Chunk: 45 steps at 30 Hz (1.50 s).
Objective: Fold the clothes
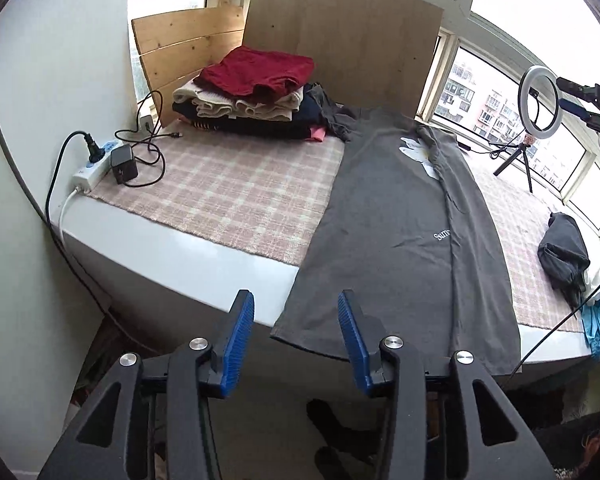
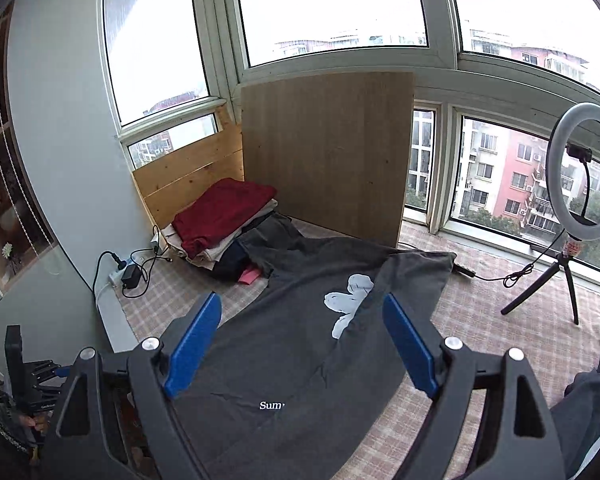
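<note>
A dark grey T-shirt lies spread lengthwise on a raised window platform covered by a pink plaid mat. Its right side is folded over along the length, partly covering a white flower print and cutting off a line of white lettering. The near hem hangs slightly over the platform's white front edge.

The left gripper hovers above that near hem with its blue-padded fingers standing moderately apart and nothing between them. The right gripper hangs higher over the shirt, its fingers spread wide and empty, clear of the cloth.

At the far left corner a stack of folded clothes sits against wooden boards, with a dark red garment on top, cream pieces beneath it and dark ones at the bottom. A white power strip with a black adapter and looped cables lies on the platform's left edge. On the right a ring light stands on a small tripod near the window, and a crumpled dark garment lies on the mat beside the shirt's right edge, apart from it.
</note>
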Each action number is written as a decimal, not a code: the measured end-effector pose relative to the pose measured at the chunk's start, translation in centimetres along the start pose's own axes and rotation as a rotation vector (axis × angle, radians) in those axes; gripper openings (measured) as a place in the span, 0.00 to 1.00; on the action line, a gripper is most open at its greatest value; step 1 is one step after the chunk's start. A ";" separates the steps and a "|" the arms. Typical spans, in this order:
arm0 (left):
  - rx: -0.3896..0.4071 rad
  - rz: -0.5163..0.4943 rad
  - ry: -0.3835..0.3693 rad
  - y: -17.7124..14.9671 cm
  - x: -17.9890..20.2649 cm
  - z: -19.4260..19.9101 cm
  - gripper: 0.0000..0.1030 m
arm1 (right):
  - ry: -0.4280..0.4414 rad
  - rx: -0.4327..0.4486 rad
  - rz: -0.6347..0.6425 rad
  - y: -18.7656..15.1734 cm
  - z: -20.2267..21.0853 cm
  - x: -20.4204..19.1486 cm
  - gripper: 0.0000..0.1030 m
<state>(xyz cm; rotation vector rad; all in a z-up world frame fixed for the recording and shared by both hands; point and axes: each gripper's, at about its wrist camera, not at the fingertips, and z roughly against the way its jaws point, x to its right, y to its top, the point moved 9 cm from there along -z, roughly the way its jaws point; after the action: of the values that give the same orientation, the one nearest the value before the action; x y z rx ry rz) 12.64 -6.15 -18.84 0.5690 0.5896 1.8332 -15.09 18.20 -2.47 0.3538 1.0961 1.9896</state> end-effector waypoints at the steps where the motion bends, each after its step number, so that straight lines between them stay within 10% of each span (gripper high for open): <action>1: 0.008 -0.029 0.007 1.6 0.4 -0.4 0.42 | 0.014 -0.015 -0.005 0.4 -1.7 0.4 0.80; 12: 0.040 -0.268 0.006 19.8 4.4 -9.4 0.58 | 0.078 -0.306 -0.020 -3.4 -20.1 4.8 0.79; 17: -0.026 -0.364 0.021 24.7 6.3 -17.4 0.58 | 0.100 -0.450 -0.067 -7.9 -25.4 6.1 0.55; 27: -0.085 -0.559 0.076 34.8 7.8 -31.3 0.58 | 0.042 -0.444 0.061 -4.3 -30.3 9.0 0.55; 42: -0.224 -0.860 0.119 36.8 8.2 -41.1 0.60 | 0.069 -0.434 0.061 -1.1 -39.1 10.9 0.55; 44: -0.224 -0.854 0.089 36.8 8.7 -41.2 0.49 | 0.056 -0.441 0.075 -0.9 -40.1 11.2 0.55; 45: -0.235 -0.852 0.061 36.7 8.9 -41.2 0.14 | 0.049 -0.448 0.082 -0.9 -40.6 11.3 0.55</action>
<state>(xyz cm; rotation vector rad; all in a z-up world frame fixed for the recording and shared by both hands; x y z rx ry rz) -42.23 -13.86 -25.96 0.0645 0.5329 1.0848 -45.10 3.91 -28.34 0.1133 0.6426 2.2552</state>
